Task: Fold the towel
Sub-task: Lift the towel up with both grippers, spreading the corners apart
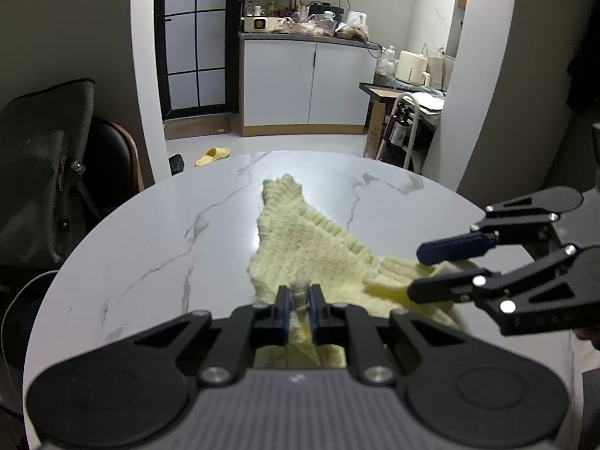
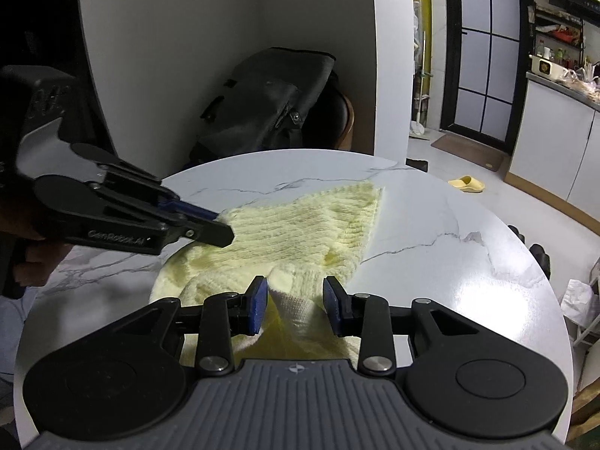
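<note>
Lying across the round marble-pattern table (image 1: 150, 232) is a pale yellow knitted towel (image 1: 300, 240), spread flat toward the far edge and bunched up at the near side where both grippers meet it.

Left gripper (image 1: 299, 311): blue pads drawn narrow, pinching a gathered fold of the towel between them; cloth hangs below the pads. From the right wrist view the same gripper (image 2: 215, 227) comes in from the left, its tips on the towel's left edge.

Right gripper (image 2: 295, 305): fingers partly apart, a raised corner of towel standing between them. The left pad (image 2: 257, 309) is at the cloth; the right pad (image 2: 332, 305) looks clear of it. No firm grip visible. In the left wrist view it (image 1: 422, 273) enters from the right, the towel's corner lying between its two fingers.

Surroundings: dark bag (image 2: 262, 101) on a chair behind the table; yellow slipper (image 1: 213, 156) on the floor; white kitchen cabinet (image 1: 303, 82) beyond.
</note>
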### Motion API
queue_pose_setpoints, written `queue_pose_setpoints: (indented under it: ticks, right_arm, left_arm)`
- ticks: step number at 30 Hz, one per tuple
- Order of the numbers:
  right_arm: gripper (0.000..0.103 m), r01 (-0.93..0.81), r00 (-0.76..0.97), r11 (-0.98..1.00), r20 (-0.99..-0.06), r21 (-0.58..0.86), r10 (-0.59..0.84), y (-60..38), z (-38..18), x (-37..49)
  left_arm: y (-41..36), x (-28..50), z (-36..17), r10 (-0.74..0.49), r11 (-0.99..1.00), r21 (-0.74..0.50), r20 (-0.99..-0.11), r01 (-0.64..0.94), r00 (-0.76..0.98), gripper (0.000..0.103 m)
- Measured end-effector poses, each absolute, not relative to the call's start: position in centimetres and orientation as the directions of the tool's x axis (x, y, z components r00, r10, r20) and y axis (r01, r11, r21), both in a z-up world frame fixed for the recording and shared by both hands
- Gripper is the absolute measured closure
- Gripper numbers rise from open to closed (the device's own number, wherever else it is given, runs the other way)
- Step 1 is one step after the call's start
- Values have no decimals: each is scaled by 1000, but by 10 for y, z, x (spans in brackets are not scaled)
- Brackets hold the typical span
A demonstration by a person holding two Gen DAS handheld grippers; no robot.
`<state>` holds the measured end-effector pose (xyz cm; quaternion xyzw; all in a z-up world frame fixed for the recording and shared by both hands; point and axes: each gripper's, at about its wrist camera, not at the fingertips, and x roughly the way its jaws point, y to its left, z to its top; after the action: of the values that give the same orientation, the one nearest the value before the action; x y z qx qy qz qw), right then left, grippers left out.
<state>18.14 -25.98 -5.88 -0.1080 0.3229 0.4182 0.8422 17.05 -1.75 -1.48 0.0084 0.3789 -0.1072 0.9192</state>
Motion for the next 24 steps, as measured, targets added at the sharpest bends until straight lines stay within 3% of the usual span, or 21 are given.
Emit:
queue_pose_setpoints:
  ticks: [6, 24]
  right_arm:
    - [56, -778, 463, 627, -637, 41, 616, -245, -58, 178]
    - [58, -758, 492, 651, -687, -36, 535, -217, -68, 189]
  left_arm:
    - [-8, 167, -16, -195, 978, -83, -694, 192, 693, 92]
    - [3, 168, -27, -227, 972, -123, -700, 199, 677, 92]
